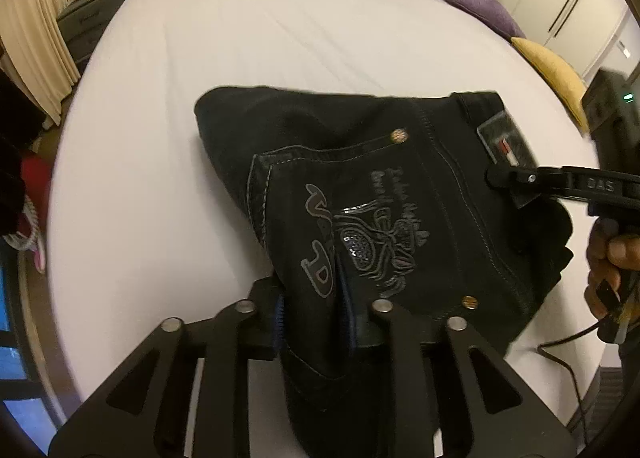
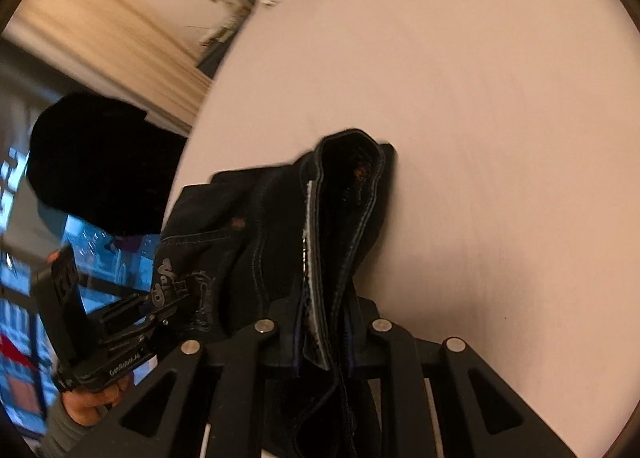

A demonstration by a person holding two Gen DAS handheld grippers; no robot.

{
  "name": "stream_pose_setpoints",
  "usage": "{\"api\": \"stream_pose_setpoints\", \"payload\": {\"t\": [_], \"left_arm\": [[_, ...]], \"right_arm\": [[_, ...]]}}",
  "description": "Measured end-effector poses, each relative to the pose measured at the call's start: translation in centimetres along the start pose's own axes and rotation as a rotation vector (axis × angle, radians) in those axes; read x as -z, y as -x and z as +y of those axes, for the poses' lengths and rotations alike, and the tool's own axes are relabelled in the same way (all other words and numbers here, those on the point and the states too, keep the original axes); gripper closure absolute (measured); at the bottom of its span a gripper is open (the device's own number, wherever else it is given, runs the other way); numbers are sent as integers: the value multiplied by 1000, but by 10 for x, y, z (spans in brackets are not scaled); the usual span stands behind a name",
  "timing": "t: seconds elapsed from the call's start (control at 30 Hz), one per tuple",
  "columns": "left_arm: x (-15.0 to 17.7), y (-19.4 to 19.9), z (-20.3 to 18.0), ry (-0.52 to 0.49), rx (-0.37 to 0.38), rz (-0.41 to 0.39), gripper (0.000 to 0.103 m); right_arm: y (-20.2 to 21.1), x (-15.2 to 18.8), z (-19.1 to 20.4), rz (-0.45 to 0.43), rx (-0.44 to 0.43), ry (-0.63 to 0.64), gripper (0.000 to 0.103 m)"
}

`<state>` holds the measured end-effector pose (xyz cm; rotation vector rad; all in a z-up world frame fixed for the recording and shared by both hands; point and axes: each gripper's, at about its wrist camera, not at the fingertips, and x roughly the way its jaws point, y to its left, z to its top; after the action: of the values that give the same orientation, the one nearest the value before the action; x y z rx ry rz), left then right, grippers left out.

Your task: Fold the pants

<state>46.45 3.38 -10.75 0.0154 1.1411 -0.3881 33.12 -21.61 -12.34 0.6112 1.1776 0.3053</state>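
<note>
My left tool (image 1: pixel 316 322) and right tool (image 2: pixel 324 332) each clamp the black pants (image 1: pixel 360 185) over the bed (image 1: pixel 240 57); pocket print unreadable.

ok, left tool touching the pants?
Touching. The left wrist view shows the left tool with both fingers closed on a fold of the black pants, fabric pinched between them.

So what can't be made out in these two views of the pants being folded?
- Pants legs: both views; covered by the folded top part or cut off by the bottom edge.
- Pocket lettering: left wrist view; too small and blurred.
- Left gripper pad contact: cloth fills the jaws.
- Right gripper pad contact: waistband bunched between the jaws.
- Room behind the bed: right wrist view; motion blur.
</note>
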Motion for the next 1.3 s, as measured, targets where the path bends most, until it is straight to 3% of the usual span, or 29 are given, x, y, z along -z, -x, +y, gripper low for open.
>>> {"api": "stream_pose_setpoints", "payload": {"t": [0.07, 0.1, 0.17, 0.23, 0.3, 0.37, 0.43, 0.5, 0.53, 0.6, 0.63, 0.67, 0.77, 0.8, 0.87, 1.03, 1.1, 1.3], "left_arm": [[4, -3, 6, 13, 18, -25, 73], [7, -4, 12, 30, 31, -38, 64], [9, -8, 21, 78, 67, -47, 56], [10, -8, 34, 127, 123, -69, 55], [12, -4, 39, 144, 130, -80, 53], [21, 11, 48, 154, 114, -101, 53], [36, 32, 54, 168, 97, -163, 51], [51, 64, 47, 177, 69, -251, 37], [60, 88, 42, 171, 15, -328, 32], [66, 124, 21, 150, -92, -447, 4], [78, 147, 11, 144, -137, -515, 0], [89, 173, 0, 136, -177, -602, 0], [121, 243, -39, 81, -355, -817, 0], [131, 265, -52, 61, -419, -877, 0], [144, 301, -72, 41, -468, -951, 0], [172, 383, -109, 55, -539, -1040, 0], [186, 416, -121, 39, -518, -1082, 0], [225, 482, -150, -77, -481, -1084, 0]], "right_arm": [[-3, 6, -24, 2, -97, -75, 73], [-4, 9, -38, -8, -176, -115, 73], [-7, 11, -46, -23, -231, -132, 71], [-3, 16, -43, -41, -236, -120, 65], [9, 23, -37, -77, -205, -109, 53], [22, 31, -31, -133, -171, -96, 33], [45, 48, -22, -197, -65, -58, 31], [63, 59, -13, -224, 18, -17, 30], [77, 69, -2, -257, 84, 25, 30], [102, 84, 20, -322, 144, 100, 30], [118, 95, 35, -373, 178, 137, 27], [127, 93, 42, -408, 195, 159, 21], [177, 128, 89, -622, 262, 252, 0], [187, 131, 102, -677, 273, 275, 0], [213, 150, 128, -779, 303, 326, 0], [286, 206, 192, -1062, 352, 438, 0], [313, 225, 206, -1134, 358, 460, 0], [365, 268, 245, -1194, 315, 459, 0]]}}
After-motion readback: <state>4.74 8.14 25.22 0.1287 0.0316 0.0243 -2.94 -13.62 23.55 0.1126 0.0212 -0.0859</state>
